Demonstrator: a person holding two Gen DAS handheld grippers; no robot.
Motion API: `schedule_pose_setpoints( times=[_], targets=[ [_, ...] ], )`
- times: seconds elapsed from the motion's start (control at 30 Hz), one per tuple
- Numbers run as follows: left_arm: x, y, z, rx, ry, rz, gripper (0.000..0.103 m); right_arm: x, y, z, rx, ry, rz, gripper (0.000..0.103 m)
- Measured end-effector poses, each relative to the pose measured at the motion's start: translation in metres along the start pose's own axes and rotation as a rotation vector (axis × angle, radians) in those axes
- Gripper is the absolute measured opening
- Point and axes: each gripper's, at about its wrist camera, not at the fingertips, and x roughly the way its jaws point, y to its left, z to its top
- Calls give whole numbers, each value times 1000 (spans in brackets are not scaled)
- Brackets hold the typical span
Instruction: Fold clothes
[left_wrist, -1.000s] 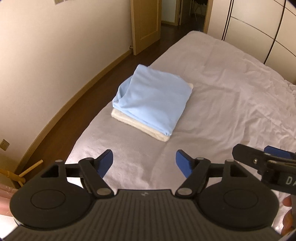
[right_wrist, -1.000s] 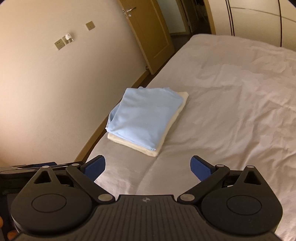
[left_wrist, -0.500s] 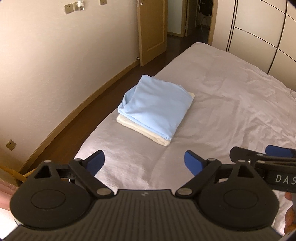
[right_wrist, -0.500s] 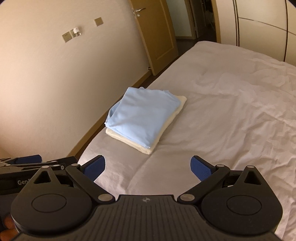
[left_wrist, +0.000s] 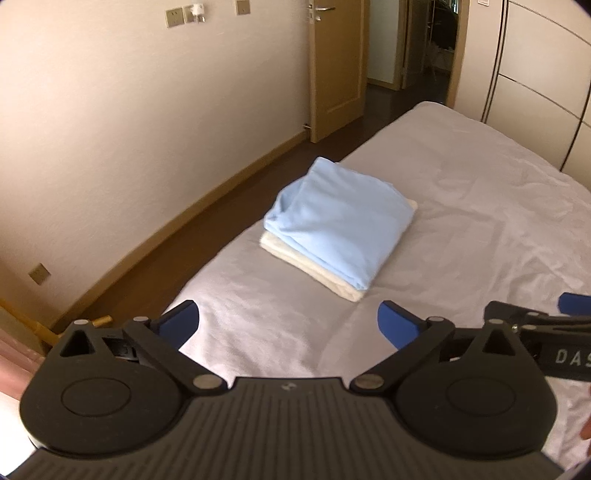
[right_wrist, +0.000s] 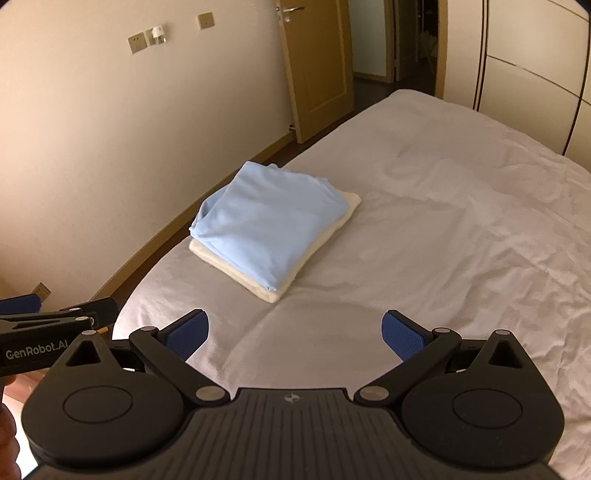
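A folded light blue garment lies on top of a folded cream one, stacked near the left edge of the bed. My left gripper hangs over the near end of the bed, well short of the stack; its jaws are opening wide with nothing between them. My right gripper stands open and empty beside it, also short of the stack. Each gripper shows at the edge of the other's view.
White wrinkled sheet covers the bed. A dark floor strip runs between the bed and the beige wall. A wooden door stands open at the back, with wardrobe panels at the right.
The left gripper's jaws have spread wider. Both views have tilted up, so the stack sits farther off and more of the wall and door shows.
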Motion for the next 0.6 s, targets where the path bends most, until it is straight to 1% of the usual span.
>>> schedule_pose_setpoints(
  times=[0.07,0.13,0.27,0.4,0.6],
  targets=[
    [1,-3,0,7,-1,20,102,2,-1,1,-3,2,2,103],
    [3,-5,1,6,15,24,102,5,-3,3,0,10,10,103],
    [13,-8,5,-9,57,-10,102,13,-9,8,10,30,29,103],
    [24,-12,8,-1,79,3,102,25,-14,11,23,64,31,103],
    [53,-14,20,15,166,-16,102,46,-17,22,50,129,25,103]
  ],
)
